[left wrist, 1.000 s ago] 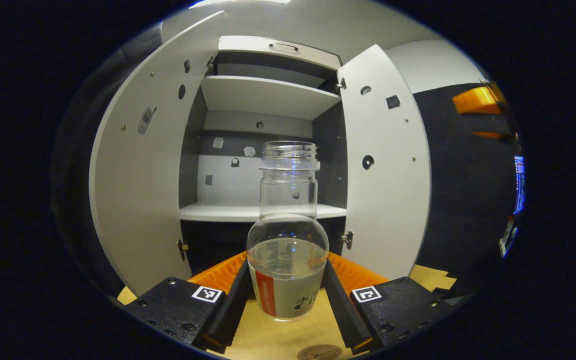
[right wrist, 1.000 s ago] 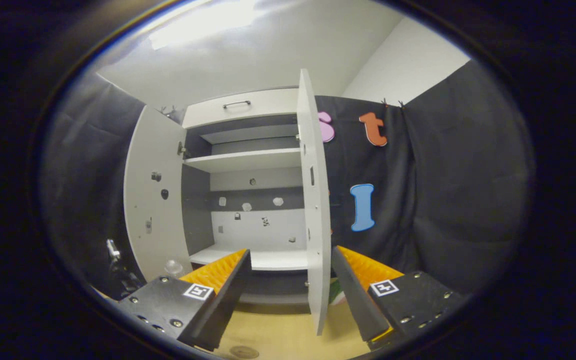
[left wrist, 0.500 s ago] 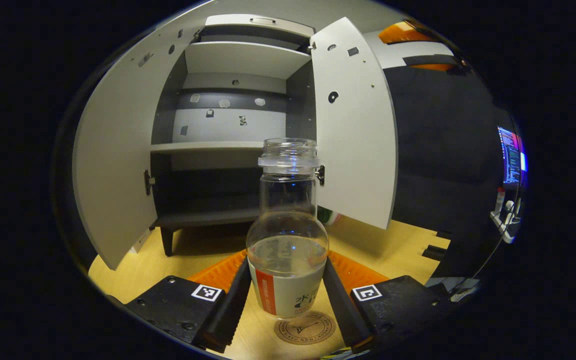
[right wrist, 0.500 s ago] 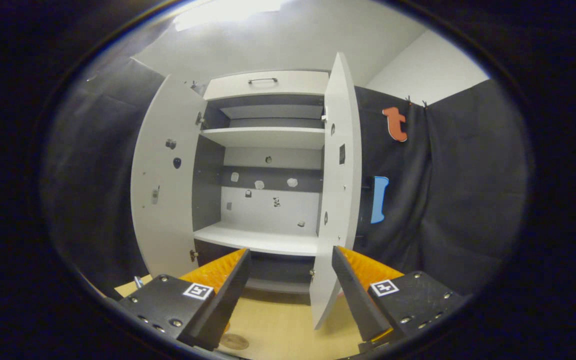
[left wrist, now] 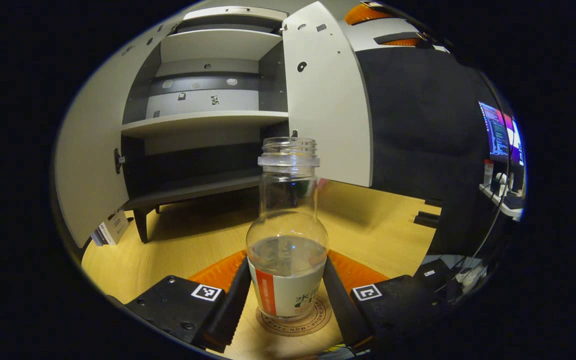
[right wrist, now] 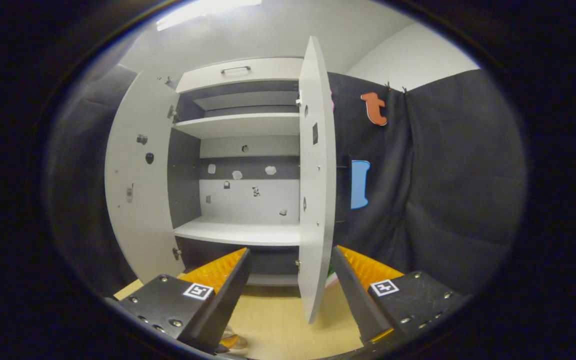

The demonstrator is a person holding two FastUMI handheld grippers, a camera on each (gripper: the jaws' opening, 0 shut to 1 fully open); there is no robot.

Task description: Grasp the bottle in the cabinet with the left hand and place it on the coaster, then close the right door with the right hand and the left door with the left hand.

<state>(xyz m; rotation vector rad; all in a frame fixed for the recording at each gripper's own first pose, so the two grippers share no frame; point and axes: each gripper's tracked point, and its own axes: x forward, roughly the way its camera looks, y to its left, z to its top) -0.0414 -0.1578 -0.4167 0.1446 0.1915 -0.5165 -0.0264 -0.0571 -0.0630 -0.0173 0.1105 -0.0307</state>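
1. In the left gripper view the left gripper [left wrist: 287, 300] has both fingers [left wrist: 233, 300] pressed against the sides of the bottle [left wrist: 287, 250], low in the centre of the frame.
2. The bottle stands upright, clear and uncapped, with a labelled lower part. Its base sits over the round coaster [left wrist: 294, 320] at the bottom centre; whether it actually touches the coaster I cannot tell.
3. The coaster lies on the wooden table [left wrist: 383, 225], which spreads across the lower half of that frame.
4. Behind the bottle, in the upper left of the frame, the cabinet [left wrist: 203, 120] stands open, its shelves bare.
5. The left door [left wrist: 83, 165] swings out along the left edge, and the right door [left wrist: 325, 100] hangs open in the upper centre.
6. In the right gripper view the right gripper [right wrist: 290, 295] has its fingers [right wrist: 230, 290] spread wide apart with nothing between them, at the bottom of the frame.
7. There the right door [right wrist: 315, 190] appears nearly edge-on in the centre, its lower end showing between the two fingers but farther off.
8. The left door [right wrist: 135, 185] stands open at centre left, the cabinet [right wrist: 240, 232] interior between the two doors.
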